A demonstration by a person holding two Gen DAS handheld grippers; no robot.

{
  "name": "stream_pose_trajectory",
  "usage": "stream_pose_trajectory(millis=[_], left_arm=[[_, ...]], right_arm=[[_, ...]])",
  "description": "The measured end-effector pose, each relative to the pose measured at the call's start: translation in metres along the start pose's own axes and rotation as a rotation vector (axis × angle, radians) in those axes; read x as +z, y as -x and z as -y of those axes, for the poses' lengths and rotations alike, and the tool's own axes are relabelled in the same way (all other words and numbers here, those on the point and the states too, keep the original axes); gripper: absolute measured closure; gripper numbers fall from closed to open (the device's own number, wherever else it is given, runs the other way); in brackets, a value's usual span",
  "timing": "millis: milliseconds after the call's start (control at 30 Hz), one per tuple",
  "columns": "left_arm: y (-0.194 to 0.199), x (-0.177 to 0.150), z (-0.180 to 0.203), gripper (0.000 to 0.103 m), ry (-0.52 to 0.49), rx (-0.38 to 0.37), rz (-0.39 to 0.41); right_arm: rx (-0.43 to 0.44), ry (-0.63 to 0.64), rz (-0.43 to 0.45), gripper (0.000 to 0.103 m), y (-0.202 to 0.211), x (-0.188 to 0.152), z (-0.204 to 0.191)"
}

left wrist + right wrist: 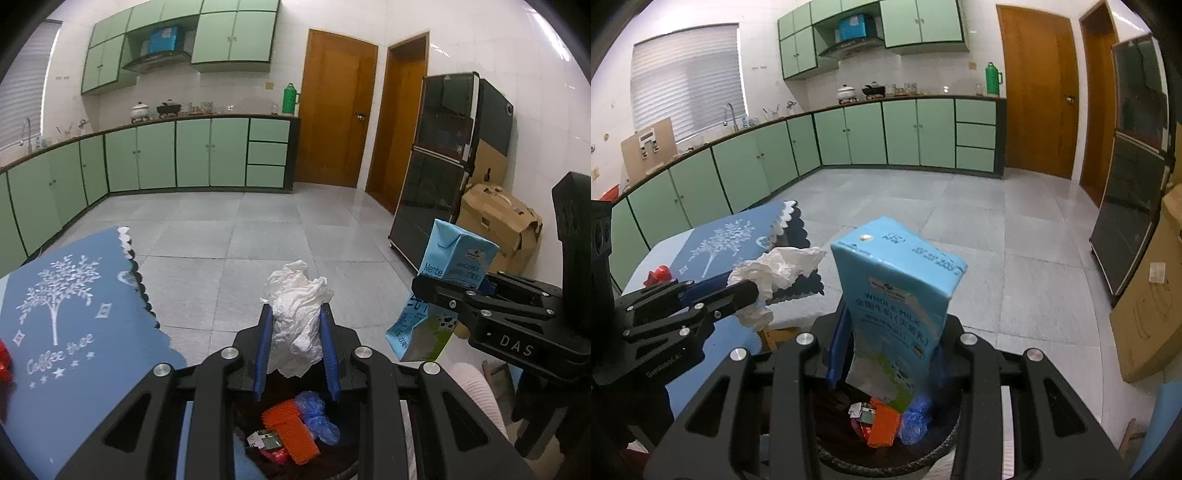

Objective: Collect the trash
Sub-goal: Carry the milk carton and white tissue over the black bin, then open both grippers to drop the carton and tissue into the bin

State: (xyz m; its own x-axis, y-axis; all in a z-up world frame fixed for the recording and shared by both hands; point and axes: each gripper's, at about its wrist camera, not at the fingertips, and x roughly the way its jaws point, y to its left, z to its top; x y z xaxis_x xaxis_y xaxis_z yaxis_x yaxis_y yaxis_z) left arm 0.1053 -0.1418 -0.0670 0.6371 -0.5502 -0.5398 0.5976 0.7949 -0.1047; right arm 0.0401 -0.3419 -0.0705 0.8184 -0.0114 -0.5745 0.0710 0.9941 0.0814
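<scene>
My left gripper is shut on a crumpled white tissue and holds it above a dark trash bin. It also shows at the left of the right wrist view with the tissue. My right gripper is shut on a blue whole-milk carton, tilted, above the same bin. The carton and right gripper show at the right of the left wrist view. In the bin lie an orange piece, blue plastic and small wrappers.
A table with a blue "Coffee tree" cloth stands to the left, with a red thing on it. Grey tiled floor lies ahead. A dark cabinet and cardboard boxes stand to the right, green kitchen cabinets beyond.
</scene>
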Motion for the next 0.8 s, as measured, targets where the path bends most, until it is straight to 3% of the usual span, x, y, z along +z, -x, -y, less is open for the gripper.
stream_pose_trajectory(millis=[567,667,800], left_arm=[[-0.050,0.004,0.005,0.077,-0.007,-0.013,-0.063],[-0.053,0.004,0.003,0.071,0.000,-0.008,-0.063],[-0.051,0.005,-0.004,0.055,0.011,-0.002,-0.053]], right_arm=[[-0.021,-0.046,-0.059,0.066,-0.040,-0.010,0.021],[-0.027,-0.047,-0.052,0.057,-0.042,-0.008,0.021],[-0.043,-0.052,-0.046,0.046,-0.042,-0.005,0.027]])
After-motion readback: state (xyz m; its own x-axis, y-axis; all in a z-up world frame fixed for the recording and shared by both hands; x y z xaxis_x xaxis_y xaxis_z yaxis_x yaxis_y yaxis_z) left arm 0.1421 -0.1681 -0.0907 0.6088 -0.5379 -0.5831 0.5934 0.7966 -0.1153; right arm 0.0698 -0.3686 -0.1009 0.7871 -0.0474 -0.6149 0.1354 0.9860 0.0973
